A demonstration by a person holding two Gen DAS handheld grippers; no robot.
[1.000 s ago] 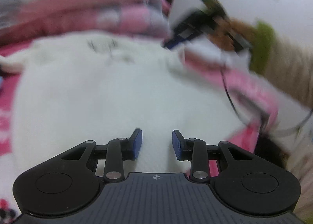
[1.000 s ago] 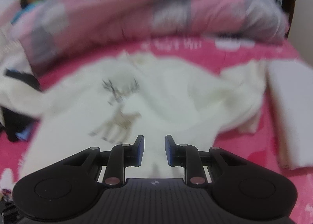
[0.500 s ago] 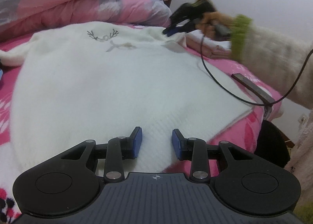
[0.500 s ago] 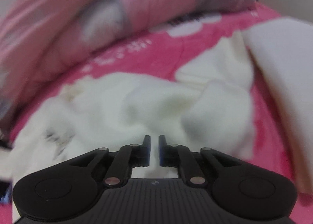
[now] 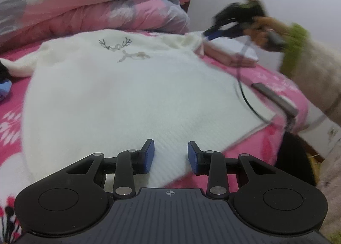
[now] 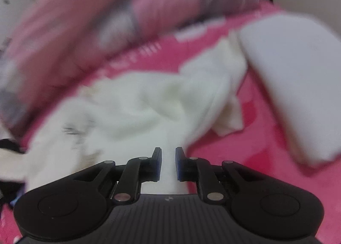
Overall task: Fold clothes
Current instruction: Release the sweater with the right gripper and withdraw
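A white sweater (image 5: 119, 95) with a grey deer print (image 5: 125, 50) lies spread on the pink bed. My left gripper (image 5: 171, 155) is open and empty just above the sweater's near hem. My right gripper (image 6: 168, 163) hovers over the sweater's rumpled far sleeve (image 6: 215, 99), its jaws narrowly apart with white cloth showing between them; the view is blurred. In the left wrist view the right gripper (image 5: 215, 33) shows at the sweater's far right corner, held by a hand in a green cuff.
A pink and grey quilt (image 5: 89, 3) is heaped behind the sweater. A folded stack of pale clothes (image 5: 232, 52) lies at the right, also in the right wrist view (image 6: 298, 95). A dark flat object (image 5: 275, 99) and a black cable (image 5: 245, 95) lie near the bed's right edge.
My right gripper's jaws, nearly shut half a second ago, have opened a little over the sleeve, and it has shifted slightly. My left gripper has stayed open at the hem.
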